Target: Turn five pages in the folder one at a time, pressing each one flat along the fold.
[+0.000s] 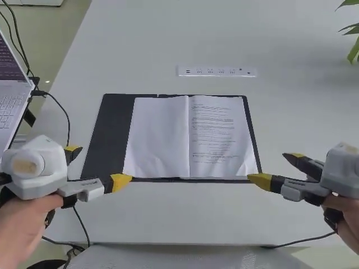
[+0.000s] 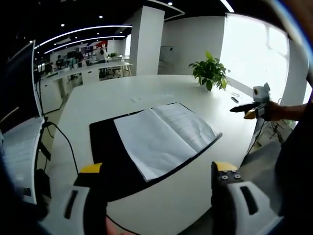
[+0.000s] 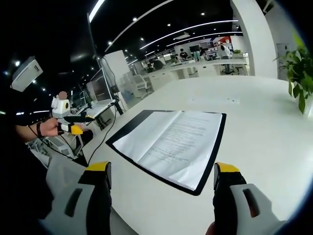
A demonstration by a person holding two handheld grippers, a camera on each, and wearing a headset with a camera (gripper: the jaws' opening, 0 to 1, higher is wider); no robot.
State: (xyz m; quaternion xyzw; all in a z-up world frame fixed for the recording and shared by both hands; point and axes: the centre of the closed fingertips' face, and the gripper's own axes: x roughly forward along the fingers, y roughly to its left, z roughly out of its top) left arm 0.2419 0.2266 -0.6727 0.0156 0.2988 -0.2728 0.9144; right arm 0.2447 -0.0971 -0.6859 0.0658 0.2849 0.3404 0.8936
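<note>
A black folder (image 1: pixel 109 131) lies open on the white table, a blank white page (image 1: pixel 160 137) on its left and a printed page (image 1: pixel 219 134) on its right. My left gripper (image 1: pixel 96 166) hovers open at the folder's near left corner, holding nothing. Off the near right corner, my right gripper (image 1: pixel 276 168) is open too. In the left gripper view the jaws (image 2: pixel 157 169) stand wide apart before the folder (image 2: pixel 105 147), with the right gripper (image 2: pixel 254 105) far across. In the right gripper view the spread jaws (image 3: pixel 162 167) frame the folder (image 3: pixel 129 129), and the left gripper (image 3: pixel 68 122) shows at the left.
A laptop (image 1: pixel 11 95) sits at the table's left edge, with a black cable (image 1: pixel 61 112) running past the folder's left side. A white power strip (image 1: pixel 216 71) lies behind the folder. A potted plant (image 2: pixel 210 73) stands at the far right. The table's near edge (image 1: pixel 179 244) is close below the grippers.
</note>
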